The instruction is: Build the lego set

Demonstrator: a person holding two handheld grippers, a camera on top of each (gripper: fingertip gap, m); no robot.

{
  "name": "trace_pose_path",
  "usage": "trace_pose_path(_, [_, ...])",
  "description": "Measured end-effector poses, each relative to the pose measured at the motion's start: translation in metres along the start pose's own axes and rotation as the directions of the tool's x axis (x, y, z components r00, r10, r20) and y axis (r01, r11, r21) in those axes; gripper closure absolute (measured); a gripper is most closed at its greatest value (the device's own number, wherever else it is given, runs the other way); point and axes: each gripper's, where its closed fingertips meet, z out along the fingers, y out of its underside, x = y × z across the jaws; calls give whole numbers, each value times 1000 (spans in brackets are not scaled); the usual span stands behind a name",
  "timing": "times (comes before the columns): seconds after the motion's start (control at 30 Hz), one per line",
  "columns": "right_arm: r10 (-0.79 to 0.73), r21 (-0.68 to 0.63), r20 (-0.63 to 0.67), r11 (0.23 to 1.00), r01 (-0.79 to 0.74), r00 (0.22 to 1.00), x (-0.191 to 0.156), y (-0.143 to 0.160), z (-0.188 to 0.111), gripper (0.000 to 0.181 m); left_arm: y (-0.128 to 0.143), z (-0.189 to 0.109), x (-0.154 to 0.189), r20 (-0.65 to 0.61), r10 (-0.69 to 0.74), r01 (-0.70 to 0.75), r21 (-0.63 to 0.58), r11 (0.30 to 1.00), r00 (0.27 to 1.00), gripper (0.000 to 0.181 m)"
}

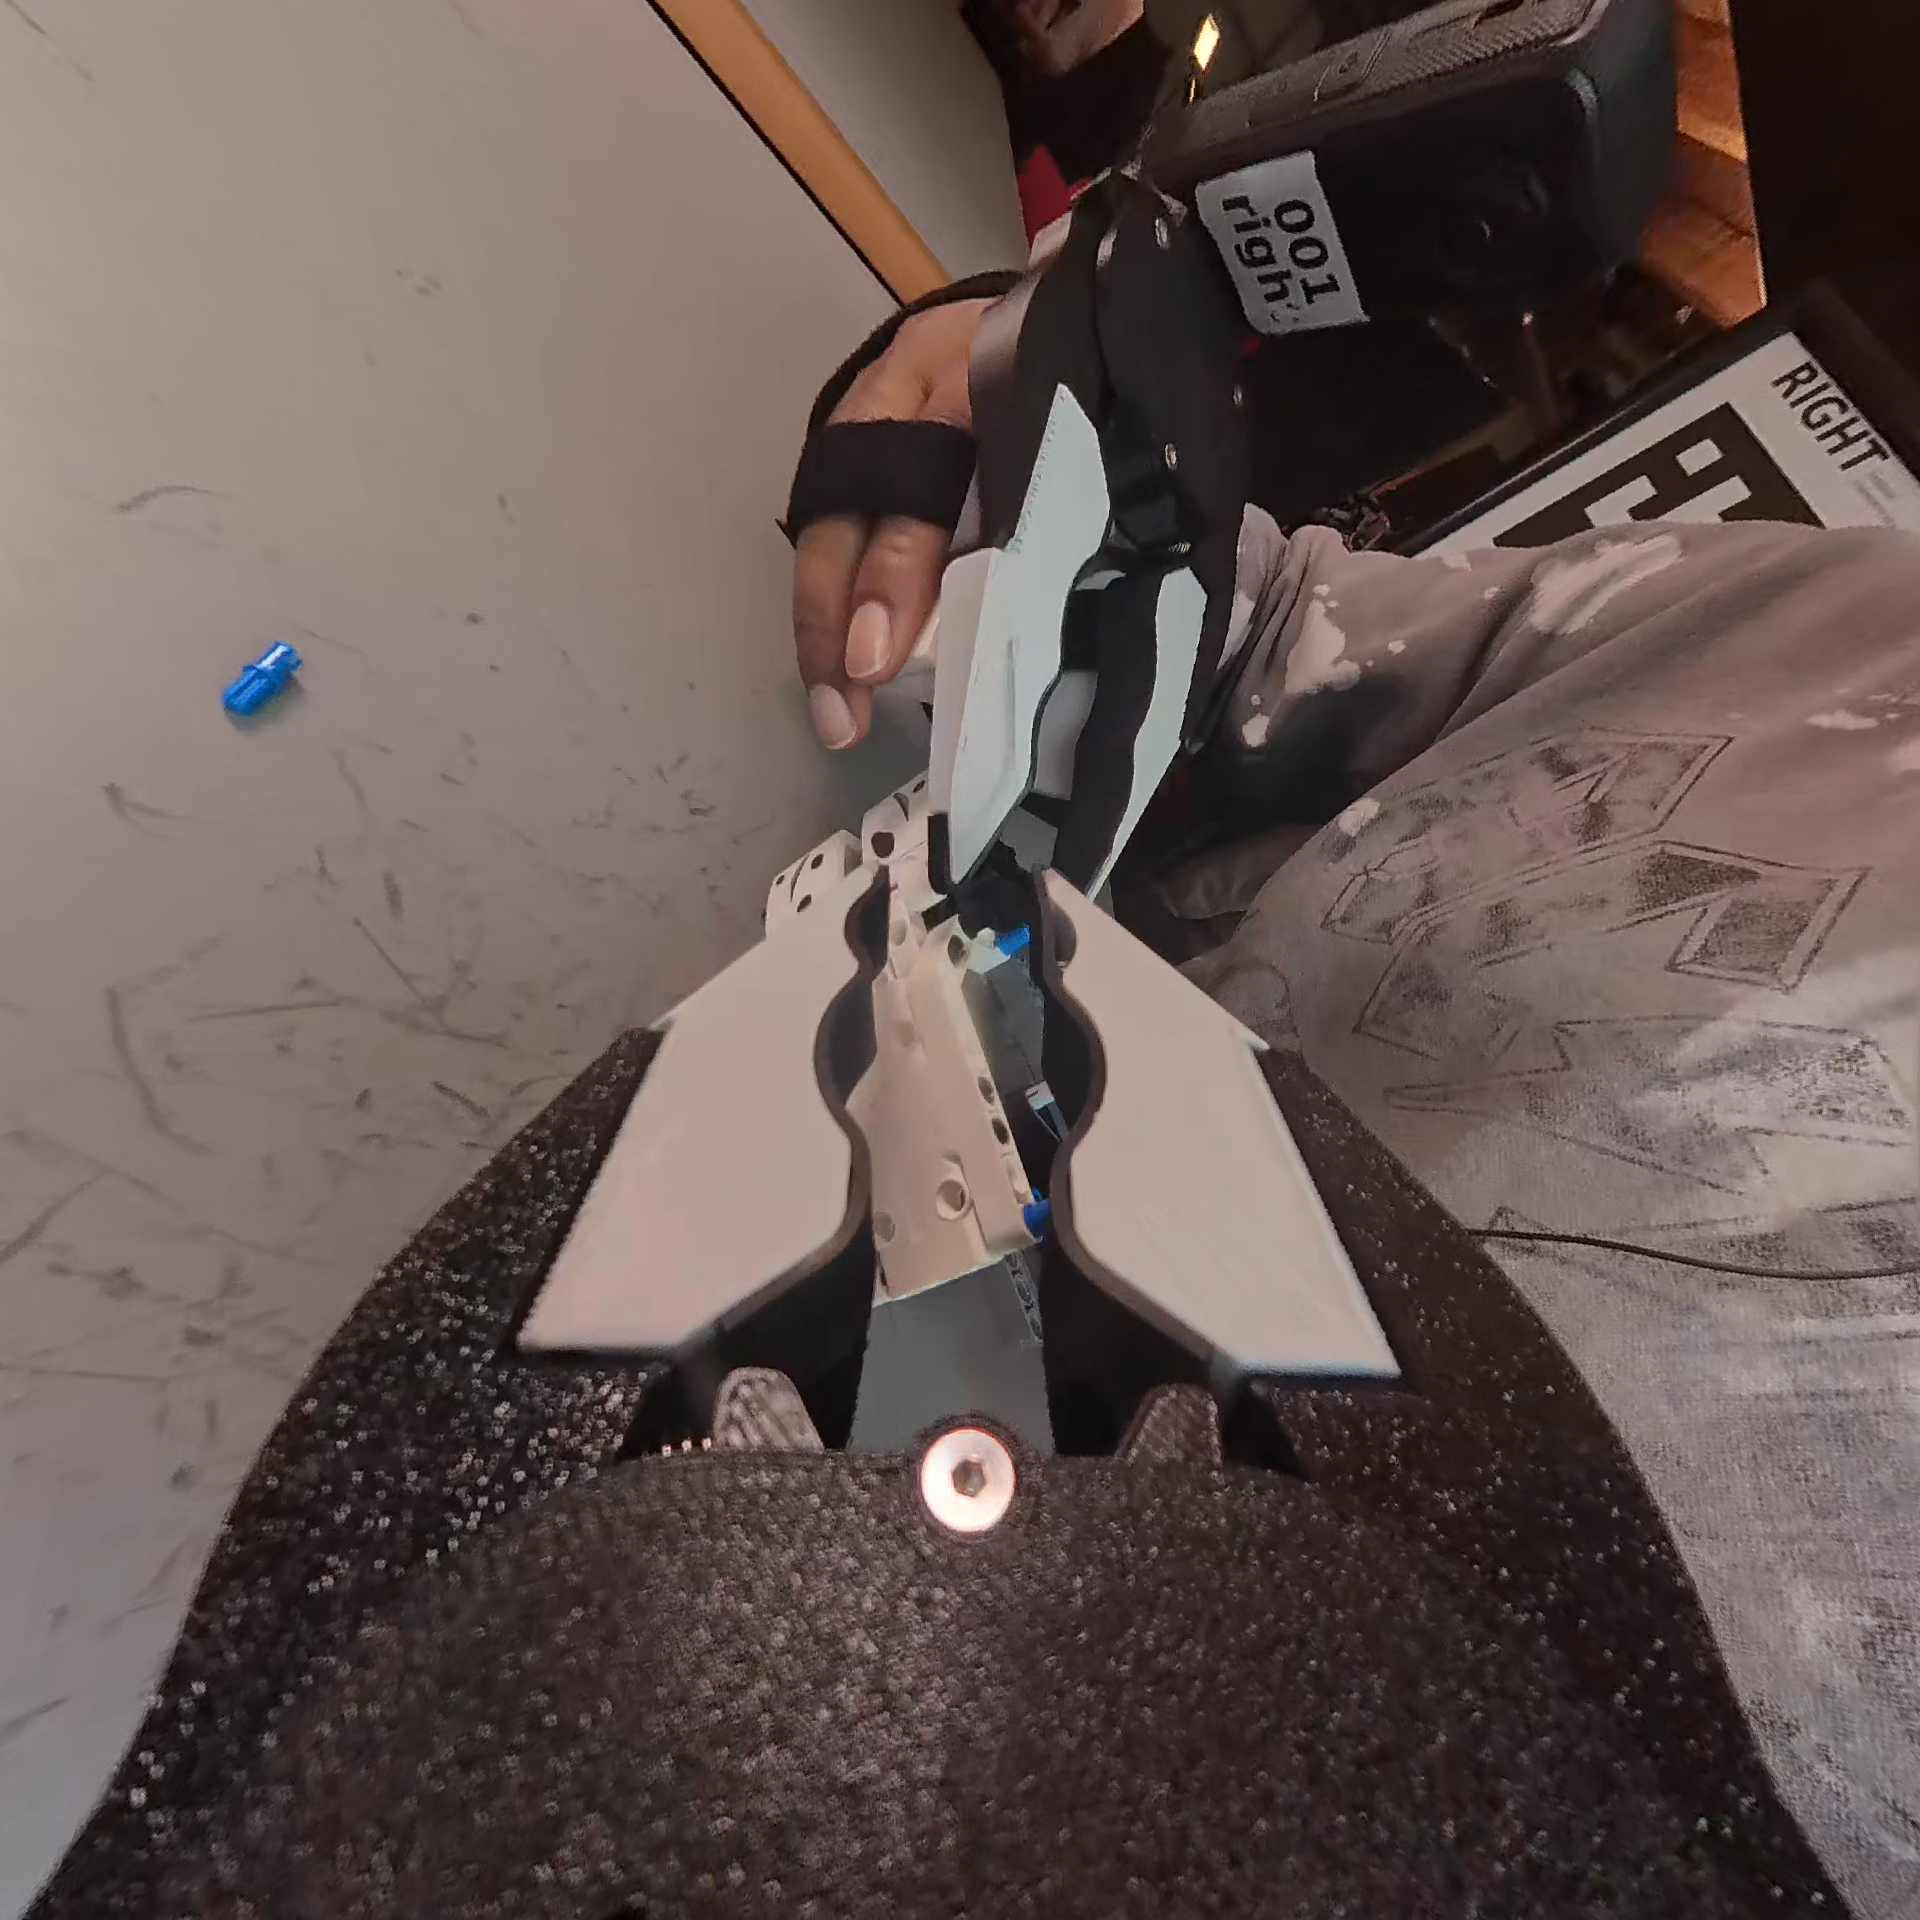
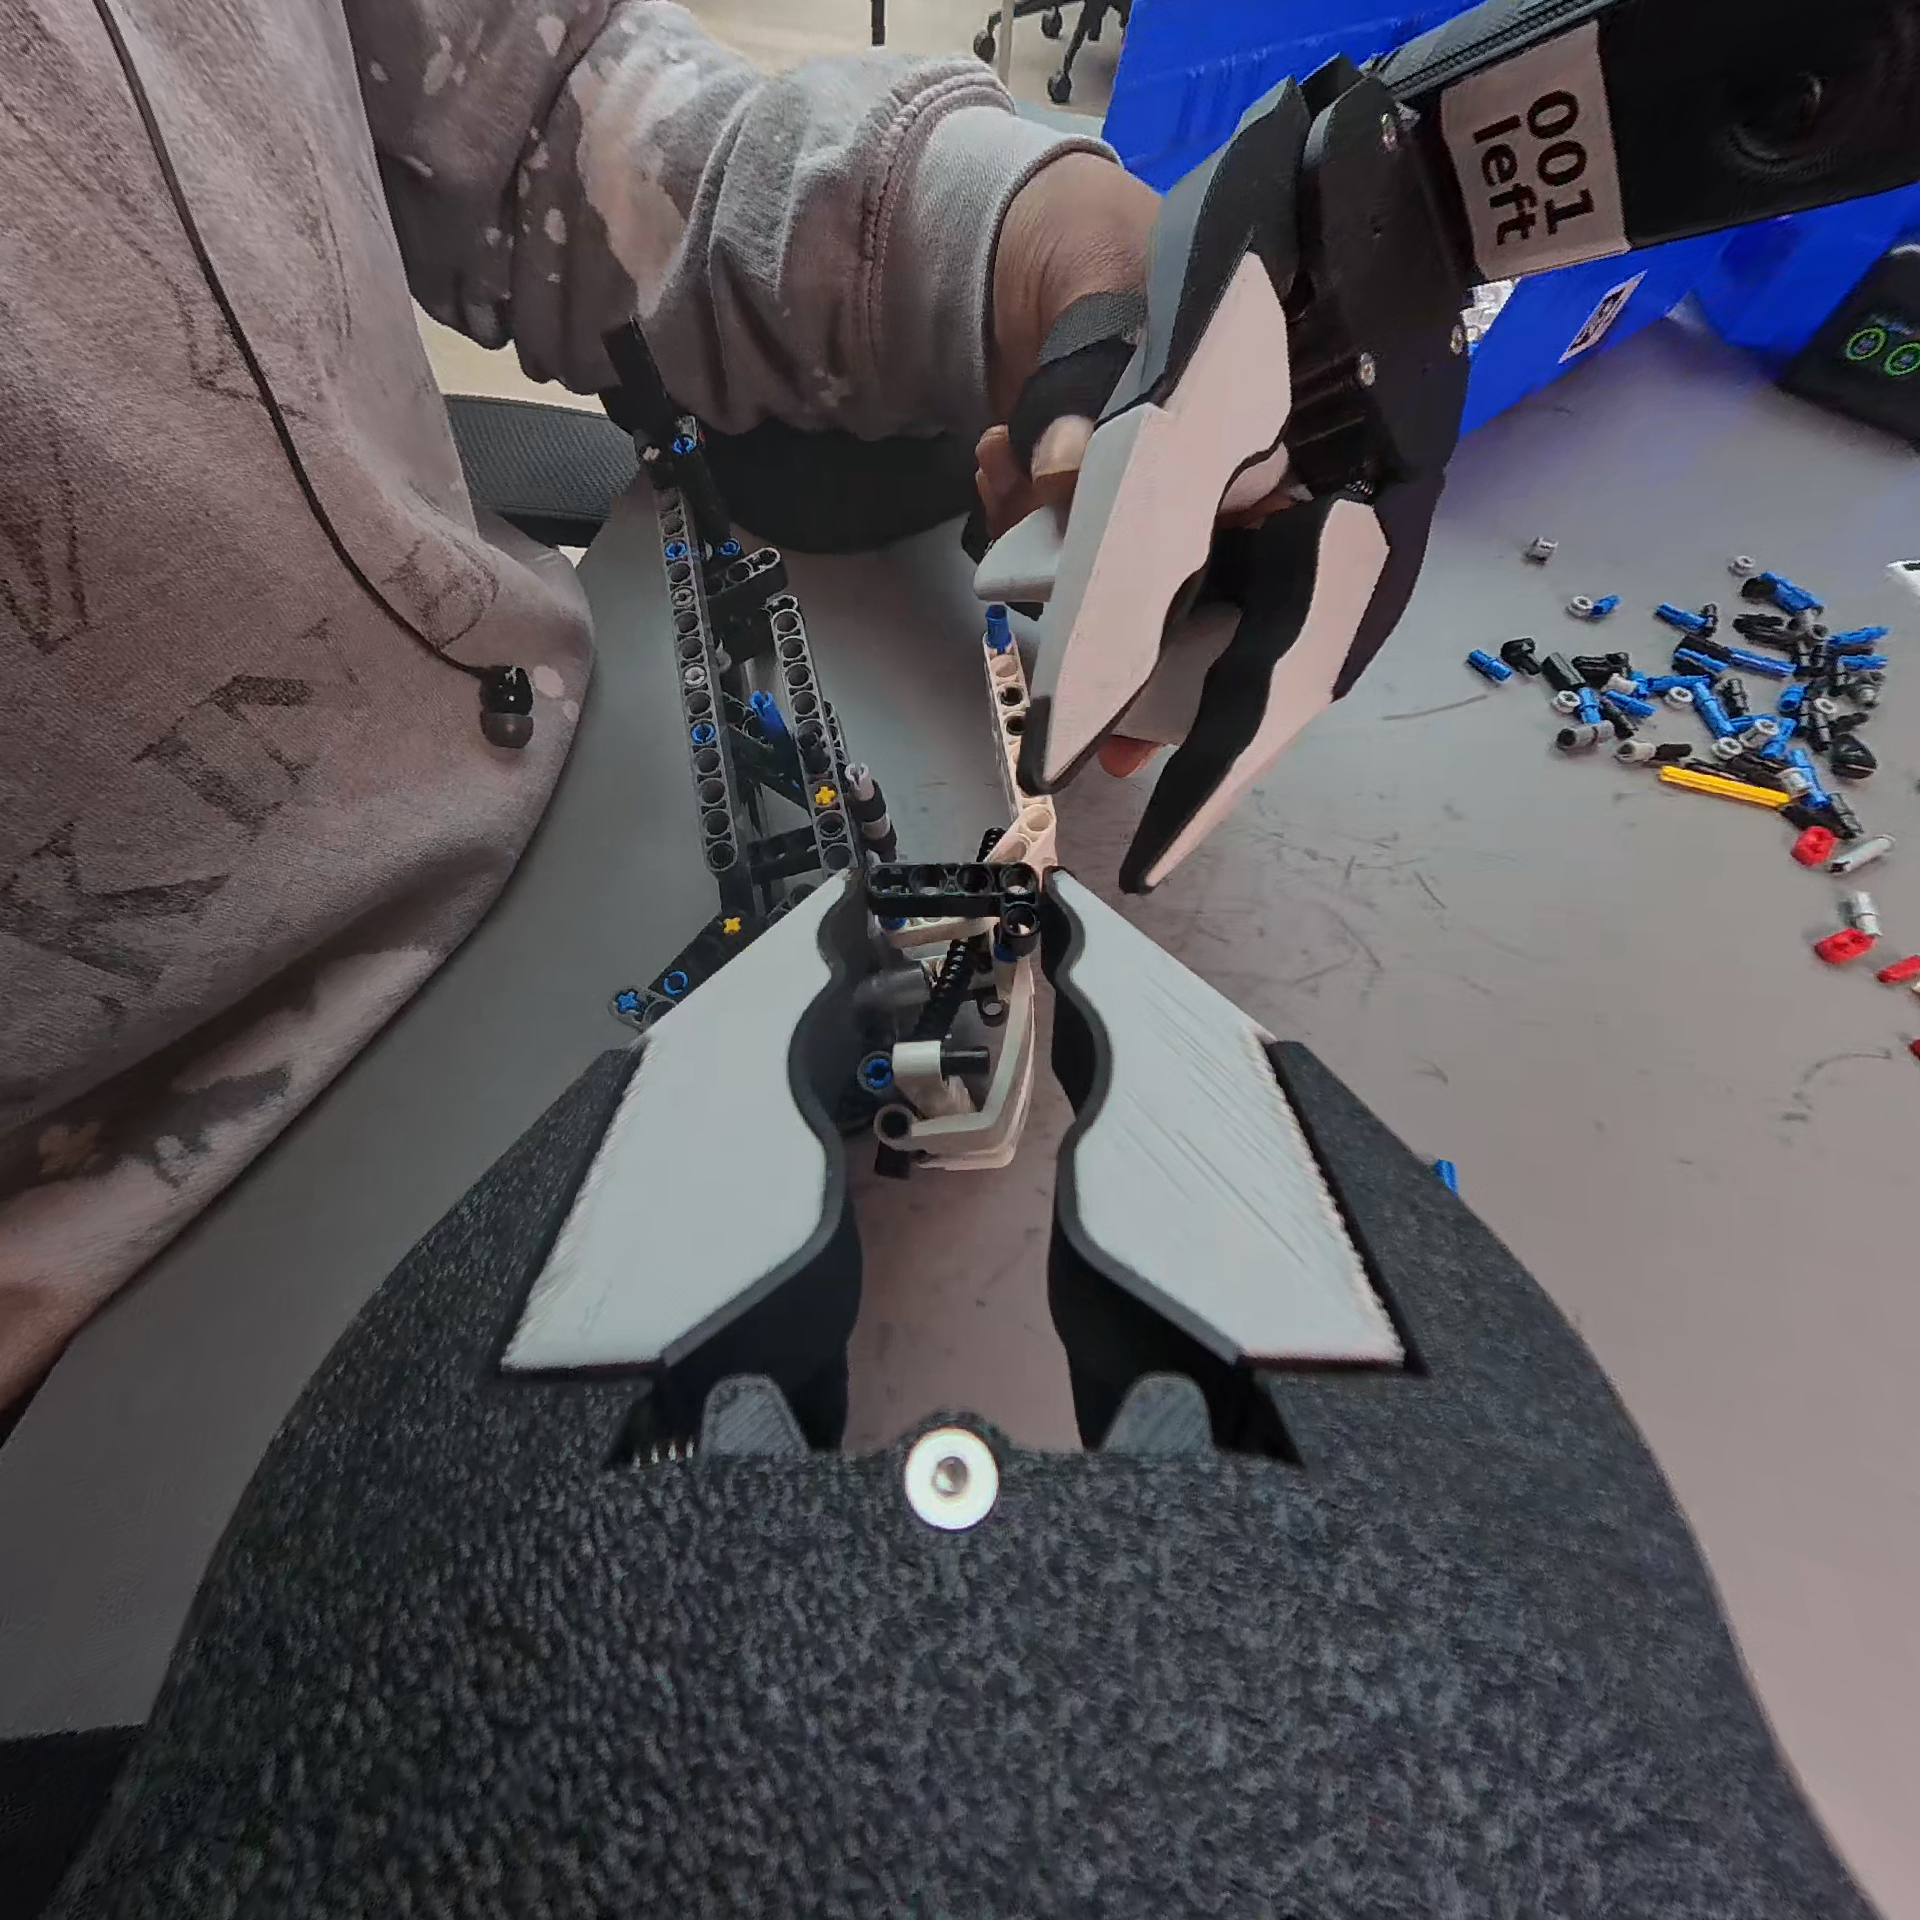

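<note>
A white beam model (image 1: 940, 1132) lies between my left gripper's (image 1: 966, 888) fingers, which are shut on it. My right gripper (image 2: 954, 883) is shut on a small black L-shaped beam (image 2: 925, 881) and holds it at the model's far end, over white and black parts (image 2: 951, 1091). In the left wrist view the right gripper's fingers (image 1: 1013, 665) come down from above onto that end. In the right wrist view the left gripper (image 2: 1091, 826) reaches in from the upper right along the white beam (image 2: 1006, 717). A dark grey and black frame (image 2: 717, 717) lies beside it on the table.
A pile of loose blue, black and grey parts (image 2: 1714, 696), a yellow axle (image 2: 1720, 784) and red pieces (image 2: 1844, 940) lie at the right of the grey table (image 2: 1455, 1091). A blue bin (image 2: 1247, 94) stands behind. One blue pin (image 1: 260, 681) lies alone. The person's sweatshirt (image 2: 208, 520) is close. My left and right fingertips are right by each other. Left tips and right tips are each some 12 cm from the blue pin (image 1: 260, 681).
</note>
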Motion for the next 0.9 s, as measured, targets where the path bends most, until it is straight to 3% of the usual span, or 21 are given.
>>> trace_pose_path(0.33, [-38, 32, 22, 999, 37, 999, -5, -1, 2, 149, 20, 4, 4, -26, 55, -59, -139, 989, 998, 149])
trace_pose_path(0.63, [-68, 21, 26, 998, 67, 997, -7, -1, 6, 149, 30, -4, 3, 47, 245, -224, -272, 936, 968, 152])
trace_pose_path(0.9, [-95, -22, 31, 995, 96, 995, -6, -1, 7, 149, 48, -22, -8, 180, 353, -245, -442, 863, 918, 148])
